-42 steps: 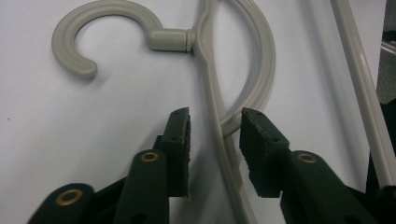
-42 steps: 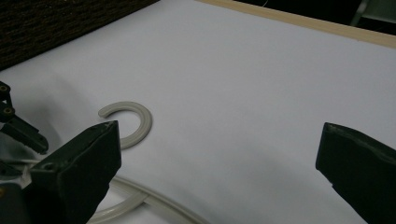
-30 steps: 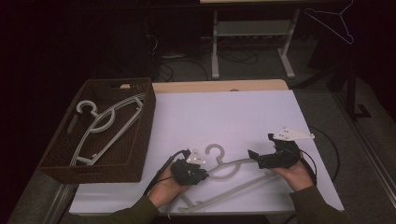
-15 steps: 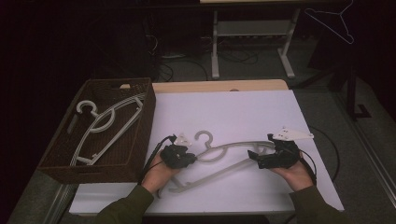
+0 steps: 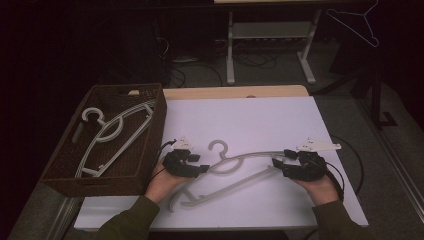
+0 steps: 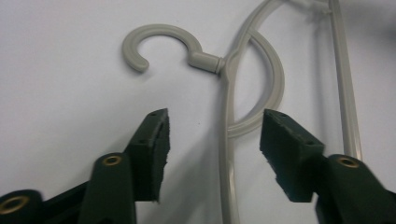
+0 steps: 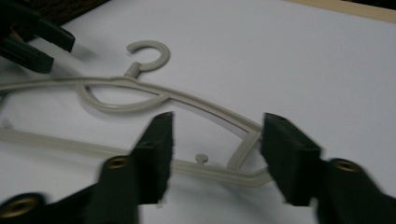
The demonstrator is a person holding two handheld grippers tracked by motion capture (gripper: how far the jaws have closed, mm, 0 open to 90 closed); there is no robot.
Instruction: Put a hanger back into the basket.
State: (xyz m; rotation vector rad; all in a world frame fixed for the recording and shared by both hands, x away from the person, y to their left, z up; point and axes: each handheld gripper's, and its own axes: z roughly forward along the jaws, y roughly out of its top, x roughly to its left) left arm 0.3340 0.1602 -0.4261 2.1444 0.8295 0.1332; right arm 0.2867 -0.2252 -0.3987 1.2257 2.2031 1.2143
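Grey plastic hanger (image 5: 235, 167) lies flat on the white table (image 5: 250, 120), near edge, right of the wicker basket (image 5: 150, 145); left gripper (image 6: 215, 140), jaws just opening, straddles its neck unpressed, while right gripper (image 7: 217, 144), just closing, brackets the far-right corner, likely to lift it level

left tongs (image 5: 201, 169): jaws apart, just opening | right tongs (image 5: 276, 162): jaws apart, just closing

A brown wicker basket (image 5: 150, 131) holding pale hangers (image 5: 112, 132) sat at the left of the white table (image 5: 260, 120).
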